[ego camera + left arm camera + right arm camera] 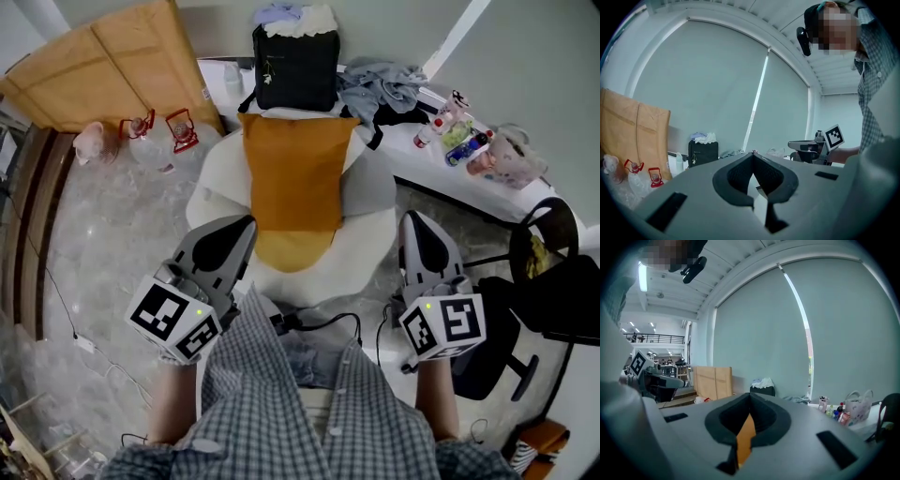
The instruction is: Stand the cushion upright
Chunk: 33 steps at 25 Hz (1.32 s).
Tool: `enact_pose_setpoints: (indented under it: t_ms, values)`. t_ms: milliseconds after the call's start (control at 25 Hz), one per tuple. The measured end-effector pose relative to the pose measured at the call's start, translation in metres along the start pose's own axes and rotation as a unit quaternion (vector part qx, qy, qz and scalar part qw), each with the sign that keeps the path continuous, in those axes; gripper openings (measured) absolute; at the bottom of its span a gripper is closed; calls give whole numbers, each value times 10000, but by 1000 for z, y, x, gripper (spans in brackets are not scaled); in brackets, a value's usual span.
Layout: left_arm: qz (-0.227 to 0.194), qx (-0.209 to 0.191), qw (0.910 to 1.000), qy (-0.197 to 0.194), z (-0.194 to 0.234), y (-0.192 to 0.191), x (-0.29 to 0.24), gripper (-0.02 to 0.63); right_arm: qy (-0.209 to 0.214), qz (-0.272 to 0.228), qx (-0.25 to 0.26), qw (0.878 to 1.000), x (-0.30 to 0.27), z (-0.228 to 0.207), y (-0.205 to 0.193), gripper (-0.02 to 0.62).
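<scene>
Mustard-orange cushion (295, 173) stands at the centre of the head view on a white armchair (367, 236). It seems to be on its lower edge, with its top leaning against the far backrest. A darker yellow patch shows at its near foot, and I cannot tell whether that is the cushion's underside or a separate pad.

The left gripper (246, 223) and the right gripper (411, 217) are held near the person, one on each side of the seat and apart from the cushion. Both have their jaws pressed together and hold nothing. In the right gripper view, a strip of orange shows behind the closed tips. This is the cushion farther off, not something being pinched.

As a judgement, the task looks nearly or fully done, so the main risk is undoing it. The cushion is soft and only leans on the backrest, so it could slump forward onto the seat or slide sideways. A nudge from a closed gripper would tip it rather than steady it. A black bag (295, 66) sits just beyond the backrest on the far surface (220, 80), so a hard push backwards could disturb it.
</scene>
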<state>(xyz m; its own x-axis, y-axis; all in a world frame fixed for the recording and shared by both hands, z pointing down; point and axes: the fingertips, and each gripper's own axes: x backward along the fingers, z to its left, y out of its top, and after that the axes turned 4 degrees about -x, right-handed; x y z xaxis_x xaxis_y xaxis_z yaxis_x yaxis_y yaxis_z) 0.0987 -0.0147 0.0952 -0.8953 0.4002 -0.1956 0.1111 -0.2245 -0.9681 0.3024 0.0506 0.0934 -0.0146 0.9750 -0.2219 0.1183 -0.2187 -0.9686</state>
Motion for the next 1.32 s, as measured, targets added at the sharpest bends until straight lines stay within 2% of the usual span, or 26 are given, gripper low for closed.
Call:
enact_pose_setpoints:
  t_ms: [440,1320]
  values:
    - [-16,57,9999,116,-2,0,8,8,167,-46,-98,9998,-3,8,1,6]
    - [15,156,9999,50,-2,-6,0,8,199,139,-182,9995,-8,5,-11,6]
